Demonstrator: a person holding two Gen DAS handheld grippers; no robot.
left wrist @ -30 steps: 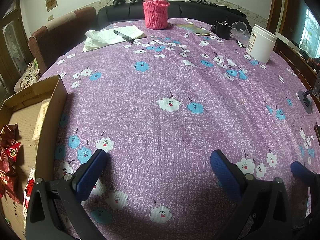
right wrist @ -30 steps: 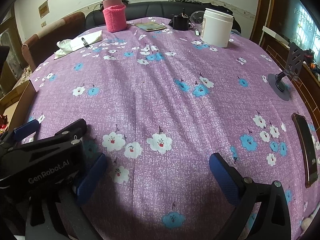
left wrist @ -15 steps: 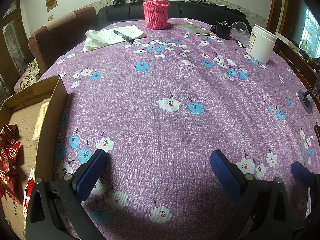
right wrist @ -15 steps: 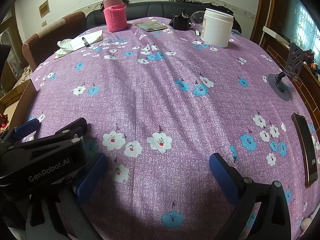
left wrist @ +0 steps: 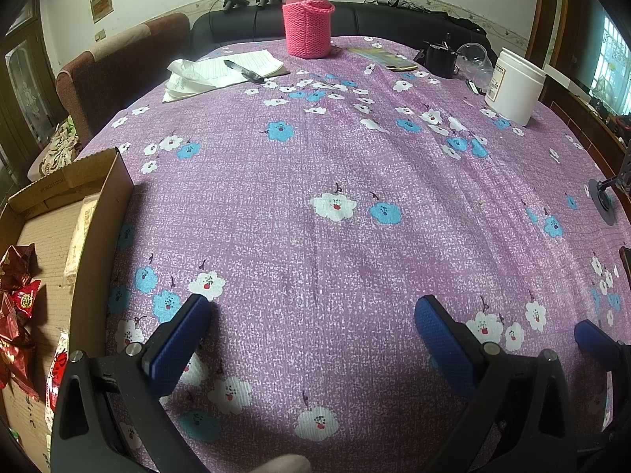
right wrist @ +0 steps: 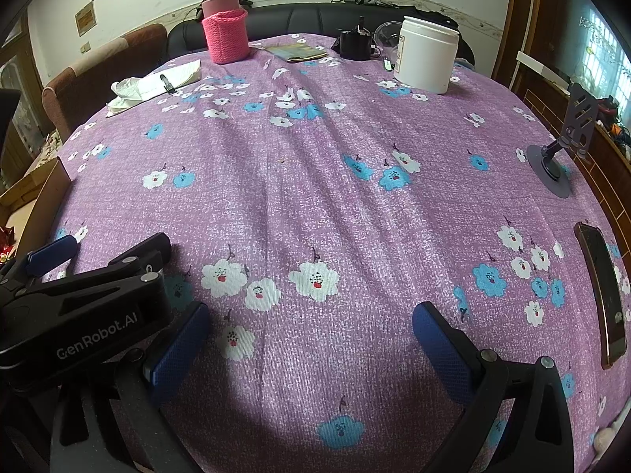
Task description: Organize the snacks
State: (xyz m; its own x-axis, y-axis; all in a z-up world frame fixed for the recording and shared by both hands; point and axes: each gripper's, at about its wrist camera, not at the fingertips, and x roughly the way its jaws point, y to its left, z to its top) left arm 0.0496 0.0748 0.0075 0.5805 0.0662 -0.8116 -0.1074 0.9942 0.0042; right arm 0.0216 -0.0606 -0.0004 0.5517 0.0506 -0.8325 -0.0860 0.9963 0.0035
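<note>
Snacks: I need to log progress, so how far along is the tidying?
Looks done: red snack packets lie in the cardboard box. In hand: nothing; left gripper and right gripper are open and empty. Left: no loose snacks visible on the purple tablecloth.

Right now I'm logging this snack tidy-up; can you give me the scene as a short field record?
left gripper: open, empty, over the tablecloth
right gripper: open, empty
cardboard box: at the table's left edge, holds red snack packets
far side: thermos in pink knit sleeve, white jar
right edge: phone
</note>
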